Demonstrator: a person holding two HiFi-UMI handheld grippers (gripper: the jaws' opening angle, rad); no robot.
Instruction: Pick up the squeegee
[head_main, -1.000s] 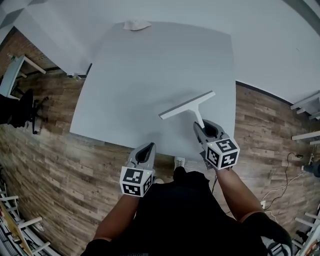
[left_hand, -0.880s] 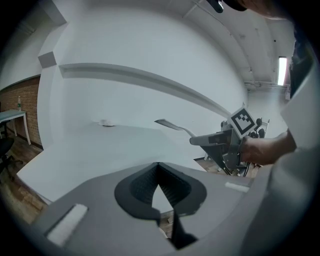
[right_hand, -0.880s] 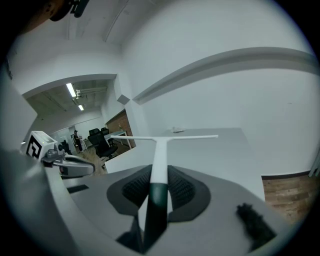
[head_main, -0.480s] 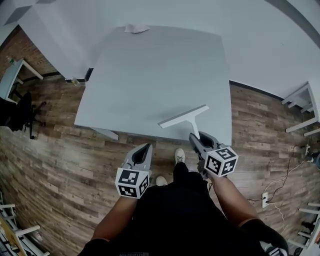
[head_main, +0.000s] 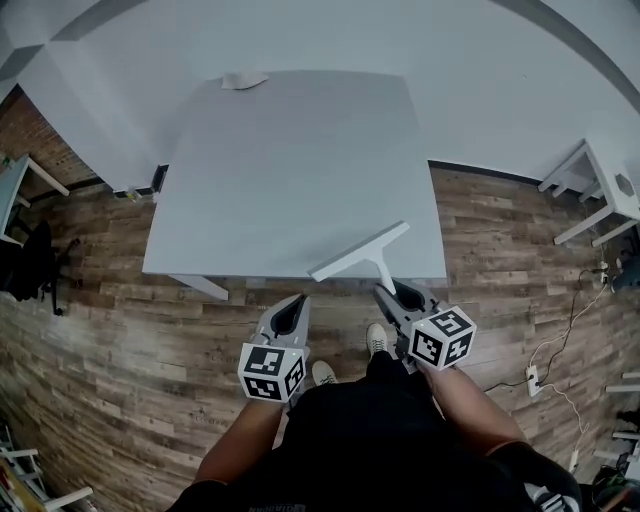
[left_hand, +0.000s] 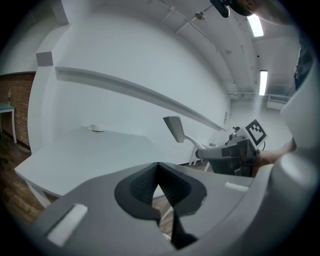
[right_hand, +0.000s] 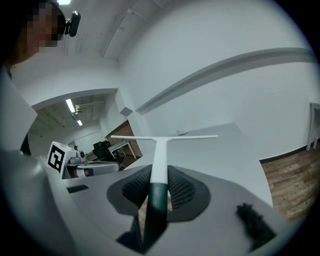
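— Starting with the wide pale grey square table (head_main: 280, 170): any risk there?
— Could catch its near edge, close to the near right corner, with the long white T-shaped squeegee (head_main: 358, 252), hanging in the air just above that spot; would take only a dip of the wrist
— And the grip?
— Looks firm: right gripper (head_main: 393, 293) clamped on the dark green grip of the handle, far from the blade. Might let that long head swing or twist between the pads, judging by the leverage
— And the left gripper (head_main: 293, 305)?
— Closed on nothing, low and beside the right one. Could knock the handle if brought across carelessly
— Small crumpled white thing (head_main: 243, 80) at the far edge?
— Well apart; not worth worrying about
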